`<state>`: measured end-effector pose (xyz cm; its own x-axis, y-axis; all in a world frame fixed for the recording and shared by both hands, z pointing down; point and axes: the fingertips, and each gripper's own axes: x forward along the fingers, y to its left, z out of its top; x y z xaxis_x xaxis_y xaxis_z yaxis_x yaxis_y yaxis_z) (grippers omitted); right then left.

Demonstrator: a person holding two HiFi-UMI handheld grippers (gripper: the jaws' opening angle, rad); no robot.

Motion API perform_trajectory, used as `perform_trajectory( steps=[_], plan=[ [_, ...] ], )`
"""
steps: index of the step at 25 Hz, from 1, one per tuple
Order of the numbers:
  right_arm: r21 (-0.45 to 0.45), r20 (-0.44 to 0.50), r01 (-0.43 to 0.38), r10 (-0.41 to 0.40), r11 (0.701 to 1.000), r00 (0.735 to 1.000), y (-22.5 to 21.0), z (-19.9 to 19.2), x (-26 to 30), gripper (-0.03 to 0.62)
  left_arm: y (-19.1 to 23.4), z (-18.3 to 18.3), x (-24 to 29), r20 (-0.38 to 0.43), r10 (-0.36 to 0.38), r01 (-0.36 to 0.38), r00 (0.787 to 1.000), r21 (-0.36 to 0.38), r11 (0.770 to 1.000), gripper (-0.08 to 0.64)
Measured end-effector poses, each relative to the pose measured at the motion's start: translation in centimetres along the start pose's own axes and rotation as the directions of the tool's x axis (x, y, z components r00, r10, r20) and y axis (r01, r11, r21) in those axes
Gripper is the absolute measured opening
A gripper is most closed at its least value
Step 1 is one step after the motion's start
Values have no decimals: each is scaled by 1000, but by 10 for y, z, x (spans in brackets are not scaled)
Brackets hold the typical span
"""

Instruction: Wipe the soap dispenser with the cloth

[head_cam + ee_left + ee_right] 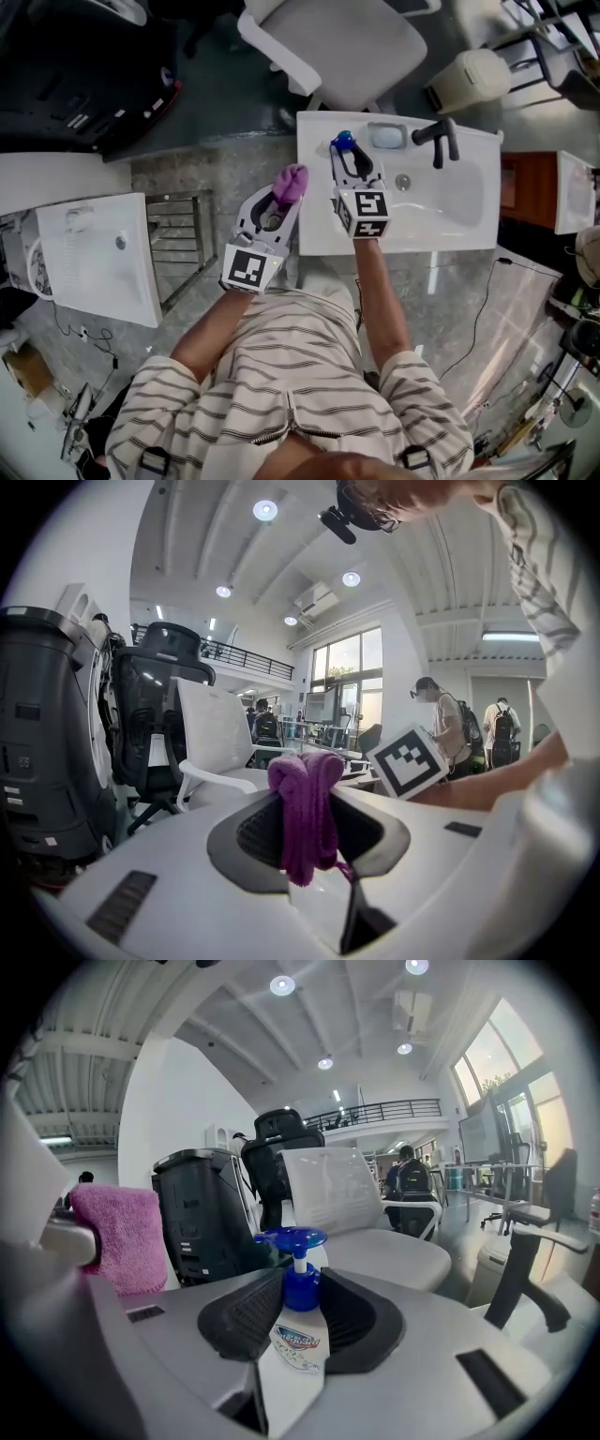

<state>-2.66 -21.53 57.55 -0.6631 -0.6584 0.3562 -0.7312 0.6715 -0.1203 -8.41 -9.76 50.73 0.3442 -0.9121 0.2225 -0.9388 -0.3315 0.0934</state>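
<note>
My right gripper (345, 157) is shut on the soap dispenser (296, 1327), a white bottle with a blue pump top (342, 142), and holds it upright above the left part of the white sink (469, 230). In the right gripper view both ribbed pads press on the bottle's neck. Just left of the sink my left gripper (284, 195) is shut on the purple cloth (290, 183), which bulges out past its jaws. The cloth (307, 810) hangs bunched between the dark pads in the left gripper view. The cloth (115, 1237) shows left of the bottle, apart from it.
A black tap (437, 139) and a soap dish (385, 137) sit at the sink's back edge. A white office chair (337, 47) stands behind the sink. A second white basin (103, 258) and a metal rack (183, 239) lie to the left. Cables run over the floor on the right.
</note>
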Motion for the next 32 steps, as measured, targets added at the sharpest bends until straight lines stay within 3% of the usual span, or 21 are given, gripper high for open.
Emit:
perform_trajectory(
  steps=[8,17,32],
  plan=[
    [39,25,-2,1,999,1000,6,35,-38,130,-10,9,-9,10,-23,23,1000,34,999,117],
    [21,75,-1,0,1000,997,21,79,-78,130,-26,29,-15,38,-84,81,996,69,994,117],
    [27,137,-10,6,1000,991,47,114,-120,132,-40,50,-24,68,-120,112,990,116,987,118]
  ],
)
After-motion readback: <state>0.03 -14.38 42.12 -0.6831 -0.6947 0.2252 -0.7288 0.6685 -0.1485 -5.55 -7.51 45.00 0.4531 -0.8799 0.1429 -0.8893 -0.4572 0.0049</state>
